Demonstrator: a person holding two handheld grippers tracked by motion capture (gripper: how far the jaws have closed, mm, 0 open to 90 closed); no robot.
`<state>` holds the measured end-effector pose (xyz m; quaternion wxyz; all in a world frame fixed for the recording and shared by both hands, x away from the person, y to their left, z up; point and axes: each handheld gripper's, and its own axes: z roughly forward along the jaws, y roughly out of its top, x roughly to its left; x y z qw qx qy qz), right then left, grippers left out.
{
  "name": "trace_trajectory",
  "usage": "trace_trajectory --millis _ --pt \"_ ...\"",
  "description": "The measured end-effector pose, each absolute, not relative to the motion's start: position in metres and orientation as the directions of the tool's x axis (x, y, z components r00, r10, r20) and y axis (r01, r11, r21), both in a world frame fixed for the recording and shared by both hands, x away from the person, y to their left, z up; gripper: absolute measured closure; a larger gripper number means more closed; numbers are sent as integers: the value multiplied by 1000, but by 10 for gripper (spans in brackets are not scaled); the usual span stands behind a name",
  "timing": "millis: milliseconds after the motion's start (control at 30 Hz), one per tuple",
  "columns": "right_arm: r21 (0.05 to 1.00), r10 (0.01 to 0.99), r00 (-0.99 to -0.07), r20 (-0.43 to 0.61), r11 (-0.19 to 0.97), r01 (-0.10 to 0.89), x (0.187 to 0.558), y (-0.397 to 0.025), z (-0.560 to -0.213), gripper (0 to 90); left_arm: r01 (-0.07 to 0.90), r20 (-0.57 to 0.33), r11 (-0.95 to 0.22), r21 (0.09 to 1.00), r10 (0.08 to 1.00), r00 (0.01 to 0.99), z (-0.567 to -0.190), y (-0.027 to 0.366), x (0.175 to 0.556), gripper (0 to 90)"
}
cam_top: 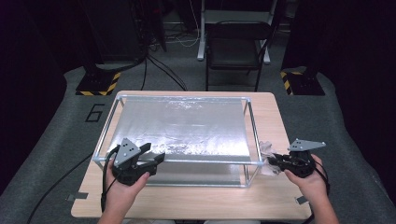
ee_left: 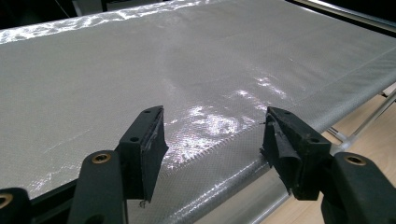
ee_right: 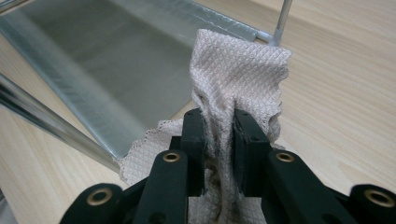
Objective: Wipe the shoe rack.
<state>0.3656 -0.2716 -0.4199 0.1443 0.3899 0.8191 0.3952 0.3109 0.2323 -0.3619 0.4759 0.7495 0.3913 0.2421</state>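
Black jaws of the right claw [ee_right: 218, 140] are clenched on a crumpled beige waffle-weave cloth [ee_right: 238, 79] at the high view's lower right, beside the silvery mesh sheet on its metal frame [cam_top: 182, 123] covering the pale wooden tabletop [cam_top: 271, 196]. The left claw [ee_left: 212, 140], released, hovers over the sheet's lower-left edge. I judge the cloth is picked up, so next it must be carried onto the sheet.

cloth [ee_right: 238, 79]: lower part hidden between right gripper [ee_right: 218, 126] jaws | frame [ee_right: 51, 123] rail: blurred
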Motion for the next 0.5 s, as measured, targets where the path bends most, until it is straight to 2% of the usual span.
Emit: trace_trajectory --millis 300,500 --pt "739 755 -654 54 410 534 367 -274 -443 768 357 -12 -234 904 821 571 -363 234 310 388" --pt "715 784 -620 43 409 567 367 -273 -462 767 356 -12 -233 905 822 570 -363 234 310 388"
